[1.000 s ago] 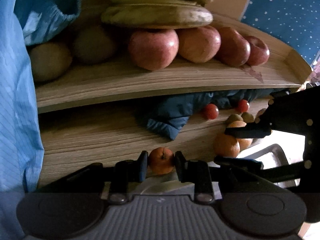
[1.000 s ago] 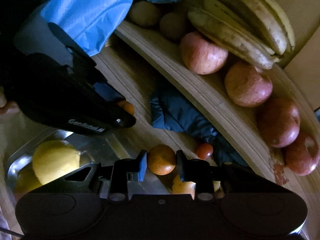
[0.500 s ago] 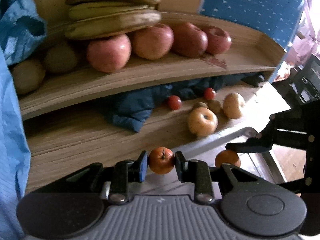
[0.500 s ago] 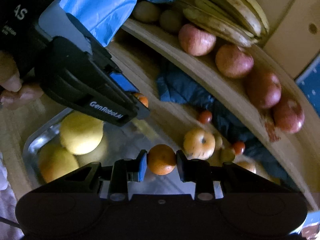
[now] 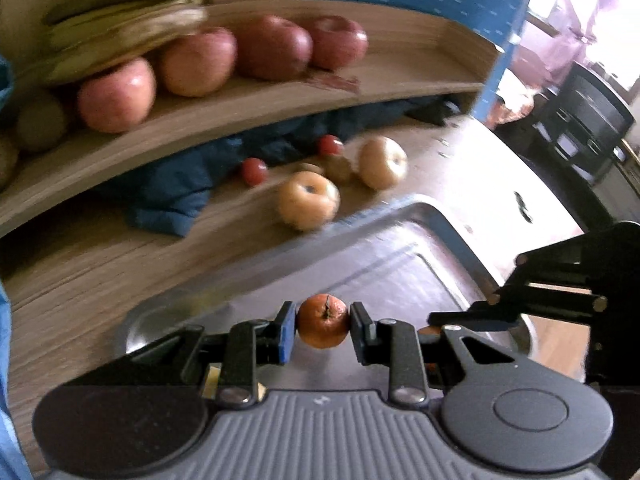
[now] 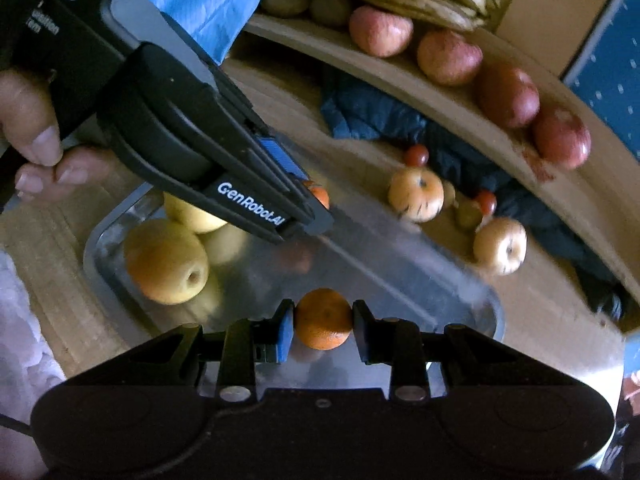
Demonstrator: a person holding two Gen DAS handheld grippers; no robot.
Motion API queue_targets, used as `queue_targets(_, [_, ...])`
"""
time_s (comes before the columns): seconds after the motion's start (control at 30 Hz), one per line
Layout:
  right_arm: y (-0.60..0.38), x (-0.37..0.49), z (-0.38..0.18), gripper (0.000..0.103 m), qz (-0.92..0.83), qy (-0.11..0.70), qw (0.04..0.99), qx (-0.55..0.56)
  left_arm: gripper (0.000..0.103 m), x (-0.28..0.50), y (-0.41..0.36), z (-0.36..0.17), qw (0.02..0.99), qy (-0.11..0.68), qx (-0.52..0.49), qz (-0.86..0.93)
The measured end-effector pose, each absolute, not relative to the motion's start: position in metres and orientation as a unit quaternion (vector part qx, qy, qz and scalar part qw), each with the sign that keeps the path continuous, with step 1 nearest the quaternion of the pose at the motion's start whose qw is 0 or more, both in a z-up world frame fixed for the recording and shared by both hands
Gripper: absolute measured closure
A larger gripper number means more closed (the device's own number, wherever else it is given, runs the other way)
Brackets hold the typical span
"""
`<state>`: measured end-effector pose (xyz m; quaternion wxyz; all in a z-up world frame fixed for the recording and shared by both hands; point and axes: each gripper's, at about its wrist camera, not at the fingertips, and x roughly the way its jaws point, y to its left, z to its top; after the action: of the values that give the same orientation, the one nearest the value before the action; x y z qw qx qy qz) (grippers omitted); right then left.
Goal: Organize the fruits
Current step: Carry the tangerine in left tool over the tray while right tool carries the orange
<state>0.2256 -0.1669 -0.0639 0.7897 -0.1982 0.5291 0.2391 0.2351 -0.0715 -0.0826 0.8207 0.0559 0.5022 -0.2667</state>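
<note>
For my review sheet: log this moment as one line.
left gripper: shut on small orange mandarin | right gripper: shut on round orange tangerine | both over steel tray

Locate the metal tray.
The rectangular metal tray lies on the wooden table, below both grippers, with yellow pears in its left end in the right wrist view.
</note>
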Motion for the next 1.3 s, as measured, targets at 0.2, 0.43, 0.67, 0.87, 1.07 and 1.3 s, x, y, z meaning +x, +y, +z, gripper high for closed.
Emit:
queue_targets(0.2, [-0.173, 0.209, -0.066, 0.070, 0.233, 0.542, 0.787, -0.178, 0.071, 0.219, -0.085, -0.085, 0.804, 0.507, 0.082, -0.298])
queue_targets(0.43, [-0.177, 0.194, -0.067, 0.070, 0.237, 0.550, 0.783, -0.168, 0.071, 0.203, -0.090, -0.088, 0.791, 0.516, 0.097, -0.313])
queue_targets(0.67, [-0.178, 0.186, -0.072, 0.070, 0.240, 0.556, 0.780, -0.156, 0.071, 0.189, -0.095, -0.091, 0.784, 0.522, 0.107, -0.318])
queue_targets(0.87, [-0.183, 0.182, -0.074, 0.070, 0.236, 0.559, 0.782, -0.145, 0.071, 0.184, -0.096, -0.095, 0.781, 0.530, 0.099, -0.315])
queue_targets(1.07, [-0.187, 0.182, -0.074, 0.070, 0.233, 0.559, 0.784, -0.136, 0.071, 0.183, -0.099, -0.097, 0.777, 0.535, 0.107, -0.313])
queue_targets(1.3, [-0.185, 0.182, -0.073, 0.070, 0.233, 0.558, 0.784, -0.138, 0.071, 0.181, -0.102, -0.099, 0.774, 0.539, 0.114, -0.312])
